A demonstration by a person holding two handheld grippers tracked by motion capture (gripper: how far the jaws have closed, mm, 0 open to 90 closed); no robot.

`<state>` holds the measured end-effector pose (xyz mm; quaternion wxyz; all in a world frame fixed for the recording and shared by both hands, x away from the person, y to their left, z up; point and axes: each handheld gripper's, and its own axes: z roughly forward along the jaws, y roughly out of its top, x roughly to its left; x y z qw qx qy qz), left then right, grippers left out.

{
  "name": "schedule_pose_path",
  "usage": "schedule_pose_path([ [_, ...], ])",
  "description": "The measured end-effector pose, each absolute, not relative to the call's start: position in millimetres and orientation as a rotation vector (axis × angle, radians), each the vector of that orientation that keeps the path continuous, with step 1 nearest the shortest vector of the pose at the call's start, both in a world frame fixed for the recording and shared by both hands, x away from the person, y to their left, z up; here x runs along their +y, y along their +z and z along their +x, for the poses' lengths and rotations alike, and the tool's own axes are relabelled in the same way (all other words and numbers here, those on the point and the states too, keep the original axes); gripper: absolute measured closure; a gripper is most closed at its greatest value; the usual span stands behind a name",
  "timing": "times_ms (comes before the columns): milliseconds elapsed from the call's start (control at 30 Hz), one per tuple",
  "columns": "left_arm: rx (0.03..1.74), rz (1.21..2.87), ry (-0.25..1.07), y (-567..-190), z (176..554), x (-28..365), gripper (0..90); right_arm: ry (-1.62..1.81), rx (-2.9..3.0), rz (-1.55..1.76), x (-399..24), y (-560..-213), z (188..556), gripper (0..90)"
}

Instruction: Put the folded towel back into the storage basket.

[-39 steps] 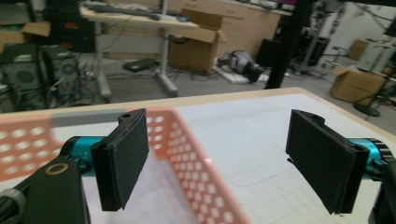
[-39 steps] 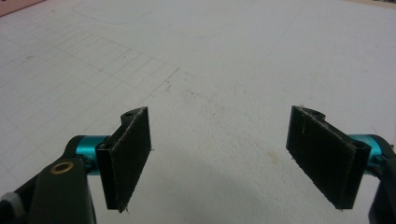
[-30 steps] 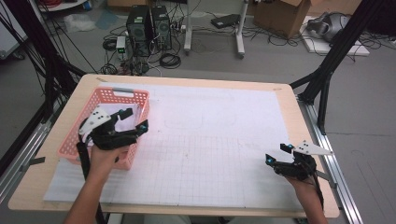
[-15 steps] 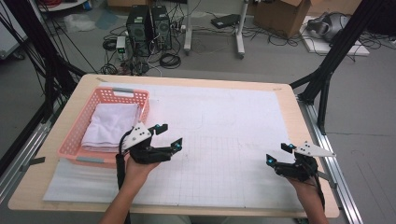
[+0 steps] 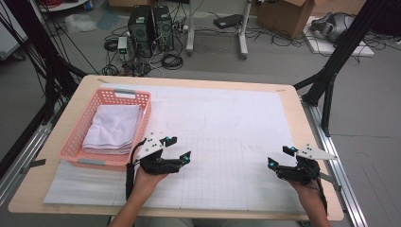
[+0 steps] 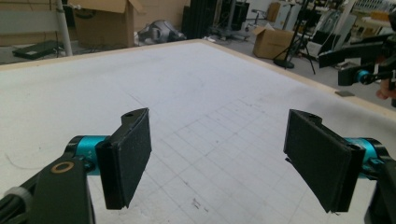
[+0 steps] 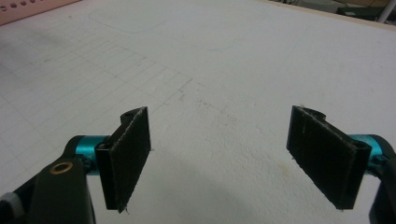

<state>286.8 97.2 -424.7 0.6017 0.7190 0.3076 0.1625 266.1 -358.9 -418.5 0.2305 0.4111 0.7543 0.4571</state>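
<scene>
The folded white towel (image 5: 112, 128) lies in the pink basket (image 5: 79, 160) at the left of the surface (image 5: 236, 113). The left gripper (image 5: 178, 147) hovers just right of the basket, jaws wide and empty; the right gripper (image 5: 280, 157) sits near the right edge, also open and empty. Judging by this, the stowing looks finished; any next move would mean reaching into the basket. Beyond the gridded white sheet: computer towers (image 5: 149, 24), cables, cardboard boxes (image 5: 288, 14).

The left gripper (image 5: 176, 147) has left the basket (image 5: 116, 94), settling beside it, empty.
</scene>
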Motion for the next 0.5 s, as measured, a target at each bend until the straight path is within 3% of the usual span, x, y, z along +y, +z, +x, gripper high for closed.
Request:
schedule_pose_path([
  [500, 0.735, 1.665, 0.372, -427.6, 288.7, 99.3, 23.6, 1.255, 2.082, 1.150, -359.0, -420.9, 266.4, 20.8],
])
